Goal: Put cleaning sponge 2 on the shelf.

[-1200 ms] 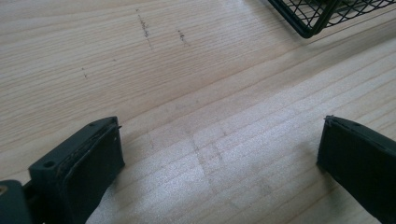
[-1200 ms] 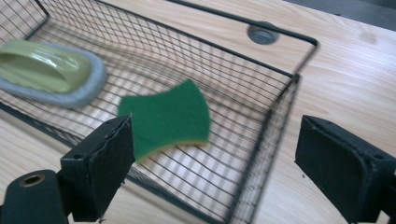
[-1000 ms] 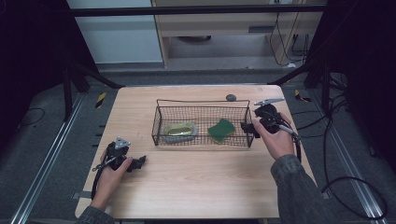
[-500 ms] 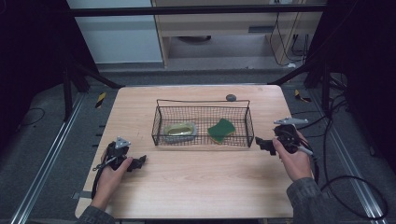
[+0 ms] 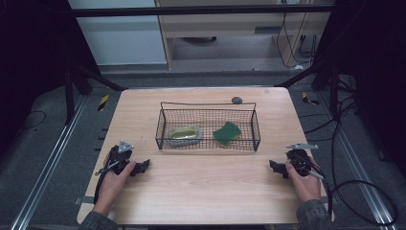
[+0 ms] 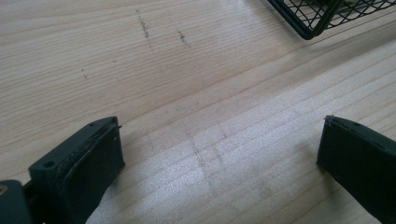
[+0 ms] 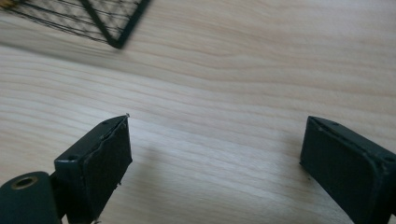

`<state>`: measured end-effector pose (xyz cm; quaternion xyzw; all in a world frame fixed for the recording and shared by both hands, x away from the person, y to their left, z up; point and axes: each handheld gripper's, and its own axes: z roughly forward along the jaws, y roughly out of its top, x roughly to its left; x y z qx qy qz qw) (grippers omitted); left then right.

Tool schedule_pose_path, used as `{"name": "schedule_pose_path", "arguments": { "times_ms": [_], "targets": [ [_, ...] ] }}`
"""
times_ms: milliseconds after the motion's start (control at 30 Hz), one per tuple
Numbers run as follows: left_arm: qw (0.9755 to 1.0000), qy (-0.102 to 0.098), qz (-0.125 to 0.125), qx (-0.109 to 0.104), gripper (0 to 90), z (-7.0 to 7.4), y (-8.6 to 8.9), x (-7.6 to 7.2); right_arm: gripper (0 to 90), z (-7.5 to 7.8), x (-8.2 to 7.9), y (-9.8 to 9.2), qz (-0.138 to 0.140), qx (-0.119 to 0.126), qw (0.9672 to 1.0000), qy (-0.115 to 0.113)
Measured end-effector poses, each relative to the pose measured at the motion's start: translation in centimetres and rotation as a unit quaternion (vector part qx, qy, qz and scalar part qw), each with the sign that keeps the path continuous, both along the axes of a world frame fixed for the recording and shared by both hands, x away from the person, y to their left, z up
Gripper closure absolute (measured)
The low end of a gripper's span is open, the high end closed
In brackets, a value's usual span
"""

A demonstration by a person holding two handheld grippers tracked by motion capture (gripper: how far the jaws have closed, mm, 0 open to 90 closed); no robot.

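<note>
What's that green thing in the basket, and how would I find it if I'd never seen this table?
Start at the black wire basket in the middle of the light wooden table. Two things lie inside it; look to the right half. There sits the flat, dark green square sponge, unlike the pale oval dish at its left.

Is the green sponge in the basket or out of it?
In. The sponge lies inside the wire basket, on its right side, next to a greyish dish.

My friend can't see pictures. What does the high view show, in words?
A wire basket on a wooden table holds a green sponge and a small dish. Near the front edge, the left gripper and right gripper rest open and empty.
</note>
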<state>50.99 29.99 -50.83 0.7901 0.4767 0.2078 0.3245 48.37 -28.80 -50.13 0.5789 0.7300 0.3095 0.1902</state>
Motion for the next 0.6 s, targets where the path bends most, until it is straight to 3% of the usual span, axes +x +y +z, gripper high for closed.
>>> {"name": "schedule_pose_path", "arguments": {
  "times_ms": [67, 200, 300, 600],
  "targets": [
    [1.0000, 0.000, 0.000, 0.000, 0.0, 0.00, 0.00, 0.00, 7.9, -0.59, 0.05, -0.24, -0.012, -0.011, 0.9995, -0.027],
    [1.0000, 0.000, 0.000, 0.000, 0.0, 0.00, 0.00, 0.00, 7.1, -0.98, 0.35, -0.30, -0.027, -0.016, 0.9984, -0.048],
    [1.0000, 0.000, 0.000, 0.000, 0.0, 0.00, 0.00, 0.00, 4.5, -1.11, 0.59, -0.08, -0.023, -0.030, 0.9981, -0.049],
    [1.0000, 0.000, 0.000, 0.000, 0.0, 0.00, -0.01, 0.00, 0.7, -1.15, 0.76, 0.36, -0.032, -0.032, 0.9981, -0.042]
  ]
}}
